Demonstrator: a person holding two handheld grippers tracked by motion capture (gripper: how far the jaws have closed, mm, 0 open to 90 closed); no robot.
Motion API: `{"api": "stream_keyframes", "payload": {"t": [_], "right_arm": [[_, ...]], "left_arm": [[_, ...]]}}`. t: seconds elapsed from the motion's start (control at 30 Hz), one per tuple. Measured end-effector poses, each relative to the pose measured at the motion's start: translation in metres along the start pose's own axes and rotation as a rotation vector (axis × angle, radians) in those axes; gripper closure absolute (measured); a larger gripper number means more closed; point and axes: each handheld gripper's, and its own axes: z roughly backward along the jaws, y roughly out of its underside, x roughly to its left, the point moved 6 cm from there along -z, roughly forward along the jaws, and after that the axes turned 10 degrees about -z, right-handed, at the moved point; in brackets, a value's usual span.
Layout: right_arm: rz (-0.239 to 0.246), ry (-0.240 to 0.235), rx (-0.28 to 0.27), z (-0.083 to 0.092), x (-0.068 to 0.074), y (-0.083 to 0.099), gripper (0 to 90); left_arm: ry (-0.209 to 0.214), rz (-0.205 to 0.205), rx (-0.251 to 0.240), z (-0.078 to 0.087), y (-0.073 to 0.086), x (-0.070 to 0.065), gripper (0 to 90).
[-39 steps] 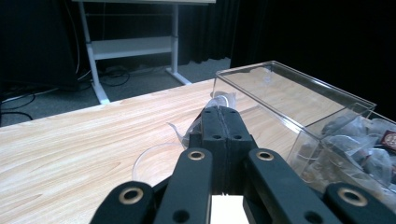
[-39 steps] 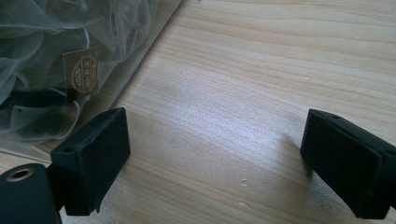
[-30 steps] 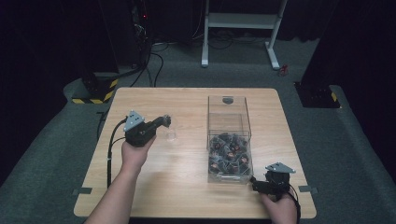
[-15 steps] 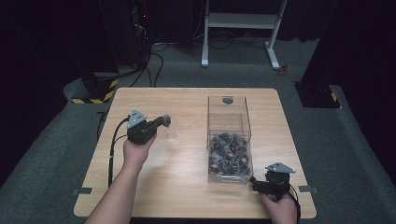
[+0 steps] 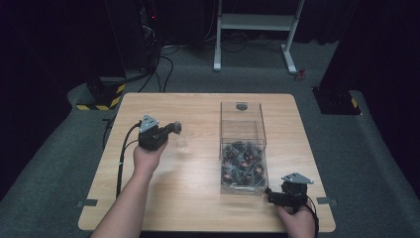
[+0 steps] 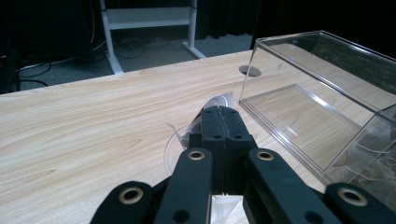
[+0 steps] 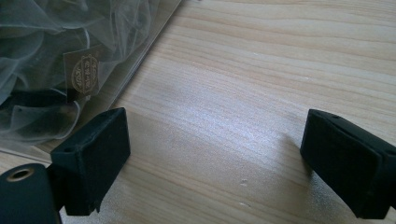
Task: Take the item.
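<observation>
Left gripper [image 5: 171,130] sits left of centre in the high view, above the worktop [image 5: 198,198], its jaws pressed together on a thin clear plastic piece [image 6: 212,105]; in the left gripper view the film curls out either side of the jaw tips and a clear ring-like edge lies just under them. What the piece is exactly (bag or wrapper) cannot be told. Clear box [image 5: 242,144] stands right of centre, its near end heaped with small dark wrapped items [image 5: 242,166], far end bare. Right gripper [image 5: 277,197] rests at lower right of the high view, just beside the box's near corner, jaws spread wide with nothing between them; its own view shows bare wood between the jaws and the wrapped items behind the box wall at upper left. Judgement: step in hand is probably carrying or setting out the clear piece. To do it well, keep the pinch firm but near the film's edge, since thin plastic slips and crumples easily; move low and slow so it does not flap; keep clear of the box wall at right. Right gripper likely stands ready to steady the box or fetch an item.
</observation>
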Motion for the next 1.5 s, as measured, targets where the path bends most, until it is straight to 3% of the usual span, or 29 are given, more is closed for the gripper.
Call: {"api": "stream_keyframes", "payload": {"t": [0.63, 0.7, 0.83, 1.03, 1.33, 1.5], "right_arm": [[0.004, -0.002, 0.0, 0.0, 0.0, 0.0, 8.0], [0.004, -0.002, -0.002, 0.0, 0.0, 0.0, 8.0], [0.004, -0.002, 0.0, 0.0, 0.0, 0.0, 8.0], [0.004, -0.003, 0.0, 0.0, 0.0, 0.0, 8.0], [0.004, -0.002, -0.002, 0.0, 0.0, 0.0, 8.0], [0.001, -0.003, -0.001, 0.0, 0.0, 0.0, 8.0]], "left_arm": [[-0.001, 0.011, 0.04, -0.013, 0.008, -0.002, 88.7], [0.002, 0.014, 0.038, -0.013, 0.008, -0.002, 85.0], [-0.011, 0.013, 0.033, -0.013, 0.006, -0.003, 62.8], [-0.032, -0.004, 0.043, -0.01, 0.006, -0.004, 45.2], [-0.003, 0.014, 0.029, -0.002, 0.004, -0.006, 33.5], [0.001, 0.02, 0.047, 0.002, 0.007, -0.007, 30.2]]}}
